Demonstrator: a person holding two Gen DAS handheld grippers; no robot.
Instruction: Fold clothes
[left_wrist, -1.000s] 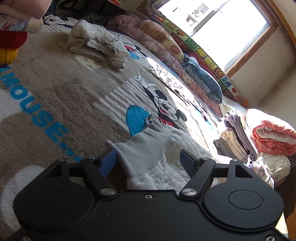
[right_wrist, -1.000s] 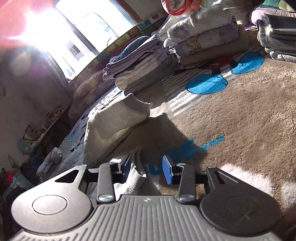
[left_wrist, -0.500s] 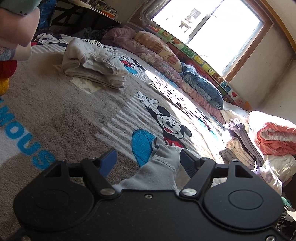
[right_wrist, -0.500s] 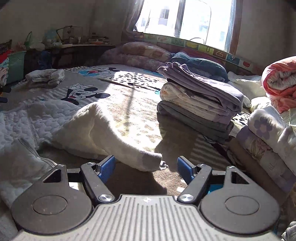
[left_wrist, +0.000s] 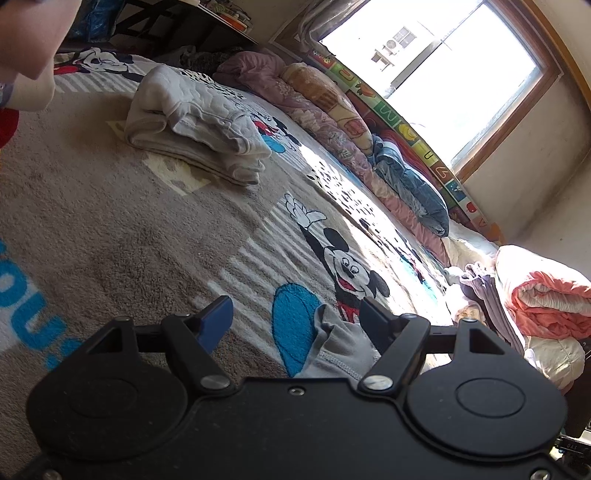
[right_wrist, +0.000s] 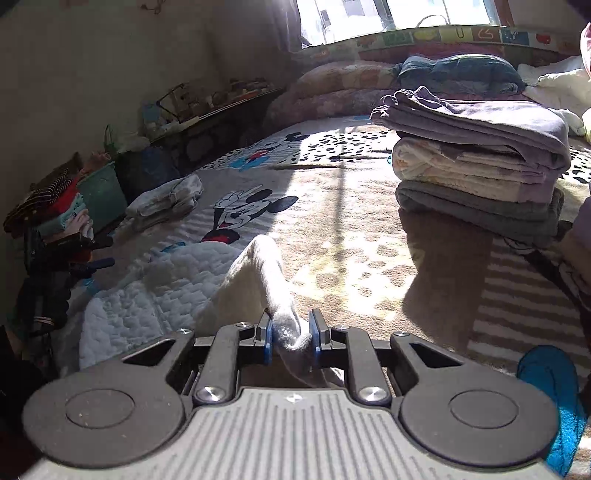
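In the right wrist view alone, right gripper (right_wrist: 290, 332) around white sleeve (right_wrist: 271, 291).

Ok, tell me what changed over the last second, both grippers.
The right gripper, open half a second ago, has closed on the cuff of the white garment. The left gripper stayed open while the grey cuff slid lower between its fingers. The folded stacks on the blanket stayed put.
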